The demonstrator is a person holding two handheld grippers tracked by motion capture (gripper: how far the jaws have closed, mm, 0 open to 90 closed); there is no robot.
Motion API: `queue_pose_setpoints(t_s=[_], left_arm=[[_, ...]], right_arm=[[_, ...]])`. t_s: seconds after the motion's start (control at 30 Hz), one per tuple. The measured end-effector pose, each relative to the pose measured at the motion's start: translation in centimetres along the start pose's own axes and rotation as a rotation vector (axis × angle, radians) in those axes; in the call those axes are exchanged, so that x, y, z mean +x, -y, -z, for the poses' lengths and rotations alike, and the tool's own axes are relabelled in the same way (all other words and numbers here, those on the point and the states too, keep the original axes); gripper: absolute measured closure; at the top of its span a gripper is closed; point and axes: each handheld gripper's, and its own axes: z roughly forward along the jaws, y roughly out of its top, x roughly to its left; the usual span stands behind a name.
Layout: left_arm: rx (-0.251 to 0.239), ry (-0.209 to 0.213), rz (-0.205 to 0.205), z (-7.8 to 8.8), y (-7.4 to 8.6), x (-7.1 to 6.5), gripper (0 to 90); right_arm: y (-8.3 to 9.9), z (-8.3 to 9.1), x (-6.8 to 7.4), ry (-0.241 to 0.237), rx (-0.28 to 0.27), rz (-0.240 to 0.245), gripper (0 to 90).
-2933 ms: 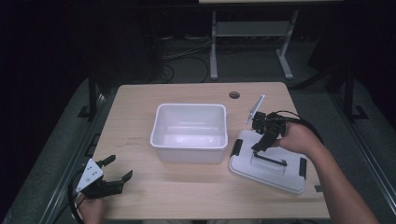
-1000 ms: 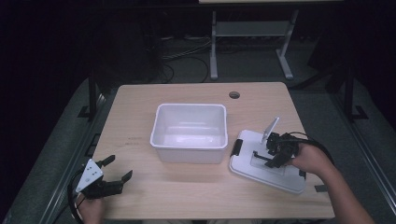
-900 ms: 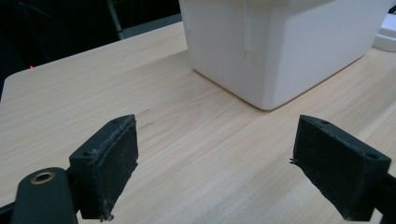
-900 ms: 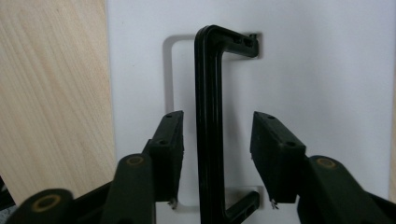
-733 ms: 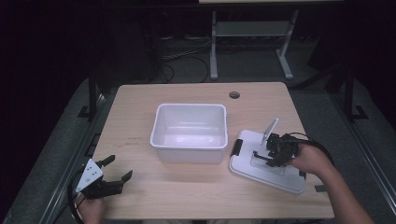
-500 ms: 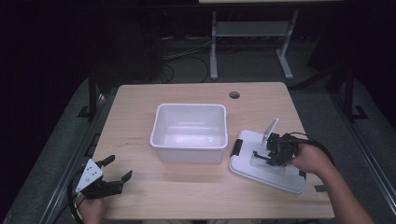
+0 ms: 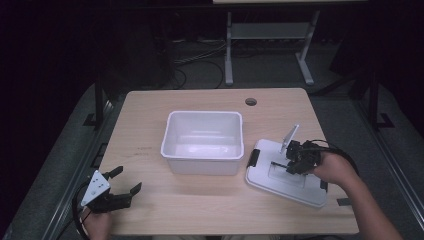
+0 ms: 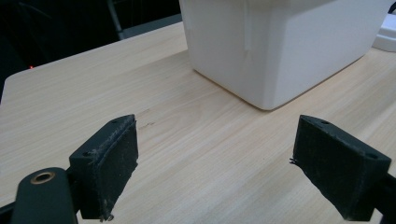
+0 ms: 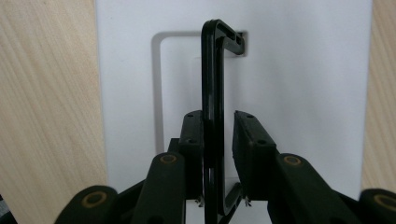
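Dark floor, cables and a metal stand leg filled the upper part of the high view, and below them a pale wooden table (image 7: 150, 110) took up the middle of the frame. At its centre sat an empty white plastic bin (image 7: 202, 142), open side up. Just beside the bin, at the lower right of the frame, the bin's white lid (image 7: 280, 175) lay flat on the wood, with black latches at its ends and a black handle (image 9: 212, 84) hinged in a recess on top.

Compared with the view a few seconds back, the right gripper (image 7: 295, 161) had come down from above the lid's far edge onto the lid's middle, and over the last second its jaws had been closing with the raised handle between them. In the right gripper view one pad pressed the handle's bar while a thin gap showed at the other, so the grip looked nearly but not fully made. That suggested the lid was about to be lifted, probably toward the bin.

At the lower left of the high view the left gripper (image 7: 120, 192) rested idle, jaws spread wide over bare wood.
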Motion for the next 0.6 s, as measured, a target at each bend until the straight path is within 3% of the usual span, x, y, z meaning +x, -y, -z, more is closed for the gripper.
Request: queue_pose_setpoints(t_s=[0.6], left_arm=[[-0.002, -0.001, 0.0, 0.06, 0.0, 0.03, 13.5]], right_arm=[[-0.31, 0.23, -0.52, 0.008, 0.014, 0.002, 78.7]])
